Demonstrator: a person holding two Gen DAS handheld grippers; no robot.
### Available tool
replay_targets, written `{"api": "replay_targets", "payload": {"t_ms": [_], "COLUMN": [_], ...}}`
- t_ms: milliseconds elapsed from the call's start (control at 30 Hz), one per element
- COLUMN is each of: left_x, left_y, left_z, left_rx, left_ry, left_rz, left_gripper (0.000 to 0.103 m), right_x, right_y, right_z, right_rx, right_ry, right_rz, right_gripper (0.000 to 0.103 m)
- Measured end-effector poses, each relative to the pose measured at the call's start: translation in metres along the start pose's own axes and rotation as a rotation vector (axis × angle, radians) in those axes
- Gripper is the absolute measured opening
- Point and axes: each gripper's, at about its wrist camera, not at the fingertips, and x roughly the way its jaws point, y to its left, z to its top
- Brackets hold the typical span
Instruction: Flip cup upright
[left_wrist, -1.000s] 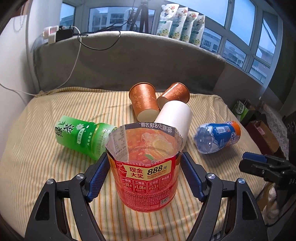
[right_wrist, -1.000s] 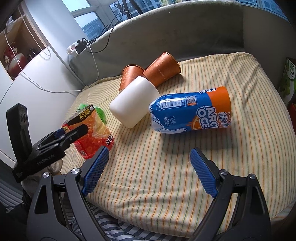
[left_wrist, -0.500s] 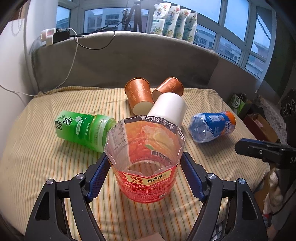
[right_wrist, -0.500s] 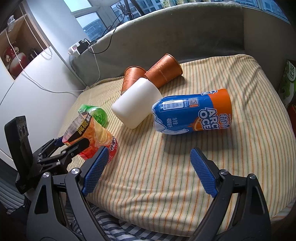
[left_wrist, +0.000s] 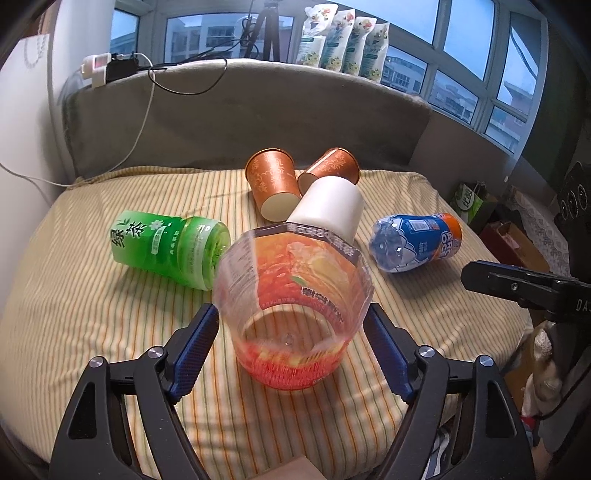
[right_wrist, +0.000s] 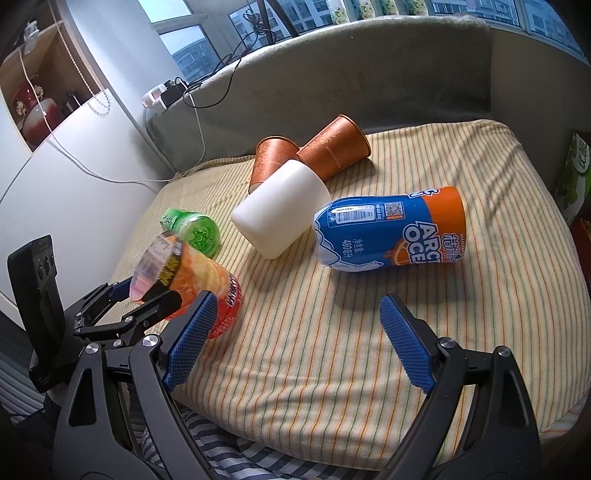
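A clear plastic cup with a red-orange label (left_wrist: 295, 314) stands open end up, leaning a little, on the striped cushion (left_wrist: 74, 314). My left gripper (left_wrist: 291, 350) is open, its blue pads on either side of the cup with small gaps. The cup also shows in the right wrist view (right_wrist: 195, 280), tilted, between the left gripper's fingers (right_wrist: 147, 314). My right gripper (right_wrist: 295, 347) is open and empty above the cushion's front part.
A white cup (left_wrist: 328, 206), two brown paper cups (left_wrist: 273, 181) (left_wrist: 332, 166), a green cup (left_wrist: 166, 247) and a blue-orange cup (right_wrist: 391, 229) lie on their sides on the cushion. A grey backrest (left_wrist: 258, 103) rises behind. The cushion's front edge is close below me.
The red-orange cup has tipped its open mouth toward the left camera and sunk lower onto the cushion. The left gripper's pads have parted slightly from it. The right gripper has barely moved.
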Motion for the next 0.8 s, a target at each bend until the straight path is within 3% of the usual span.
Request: {"api": "replay_targets", "payload": {"t_ms": [800], "left_x": [-0.041], "left_y": [0.02], "left_z": [-0.021], "left_rx": [-0.038], "left_ry": [-0.071], "left_rz": [0.053], "left_gripper": [0.081], "right_x": [-0.013], "right_y": [0.029], "right_z": [-0.004], "right_rx": [-0.109], "right_ry": [-0.091], "right_rz": [-0.036], "right_gripper": [0.092]}}
